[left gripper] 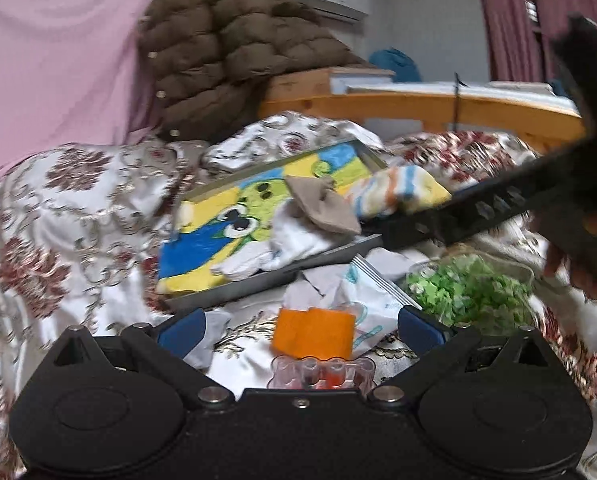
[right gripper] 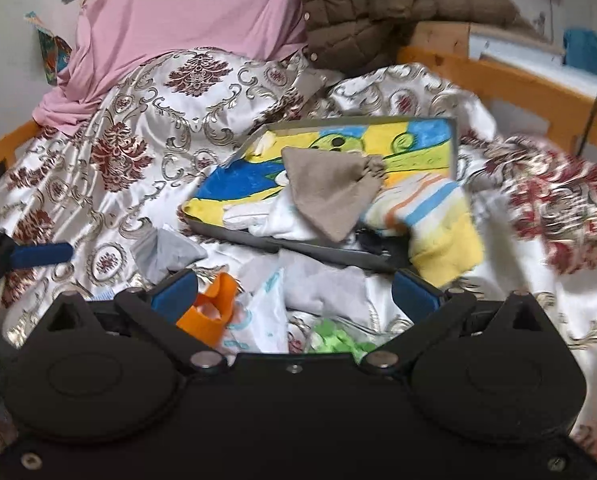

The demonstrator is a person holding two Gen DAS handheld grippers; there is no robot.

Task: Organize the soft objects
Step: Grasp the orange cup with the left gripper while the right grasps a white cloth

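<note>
Both our grippers, left point(left gripper: 298, 322) and right point(right gripper: 296, 288), are hovering with fingers spread, holding nothing. We are seeing socks lying in the tray point(right gripper: 322, 250) on the bed: beige sock point(right gripper: 332, 196) atop white cloth point(right gripper: 276, 218), striped sock point(right gripper: 438, 220) overhanging.

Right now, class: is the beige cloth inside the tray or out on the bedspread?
Inside. The beige cloth lies on white cloth and the cartoon towel lining the grey tray, within its rim.

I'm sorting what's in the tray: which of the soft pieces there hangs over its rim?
The striped cloth, banded orange, blue and yellow, spills over the tray edge; the beige cloth and white cloth lie inside it.
</note>
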